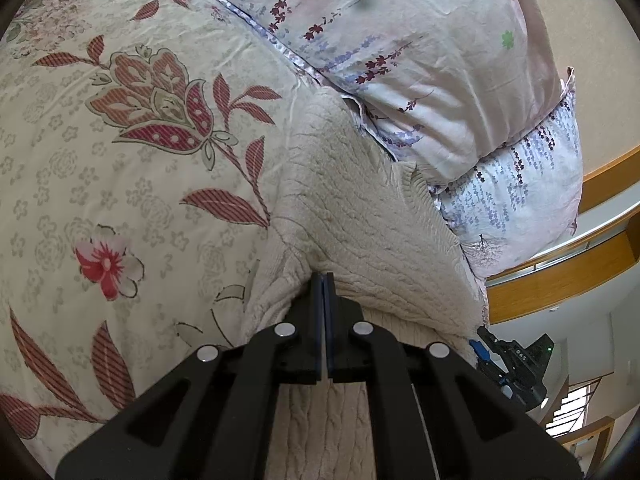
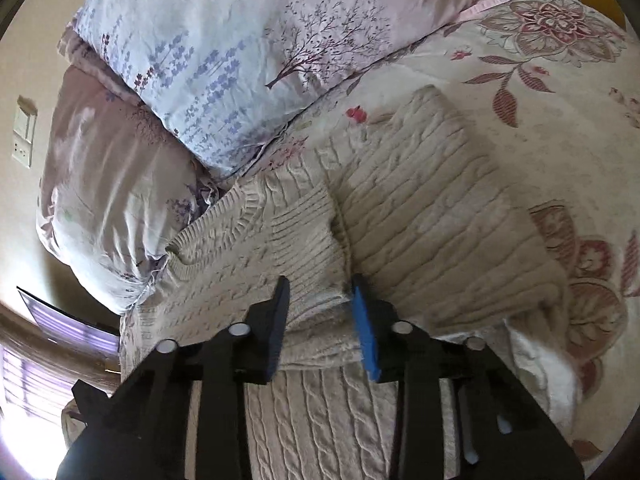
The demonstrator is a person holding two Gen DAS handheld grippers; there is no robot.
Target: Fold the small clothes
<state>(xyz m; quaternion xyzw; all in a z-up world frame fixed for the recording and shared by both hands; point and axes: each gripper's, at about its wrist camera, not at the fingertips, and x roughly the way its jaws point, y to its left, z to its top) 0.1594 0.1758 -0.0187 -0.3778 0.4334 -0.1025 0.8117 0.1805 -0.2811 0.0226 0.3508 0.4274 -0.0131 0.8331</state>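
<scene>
Left wrist view shows our left gripper (image 1: pixel 324 280) pinched tight on a fold of the cream knit sweater (image 1: pixel 360 208), which lies on the bed (image 1: pixel 120 160) beside the pillows (image 1: pixel 420 60). Our right gripper (image 2: pixel 320 300) stands apart over a ribbed cuff. We judge folding partly done: sleeves lie inward. Hem and underside remain hidden.

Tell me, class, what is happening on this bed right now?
A person with a gripper in each hand is folding a cream cable-knit sweater on a floral bedspread, beside two pillows. The left gripper is shut on a pinch of the knit. The right gripper is open, its fingers either side of a folded-over ribbed part. The sweater is partly folded, not finished.
</scene>
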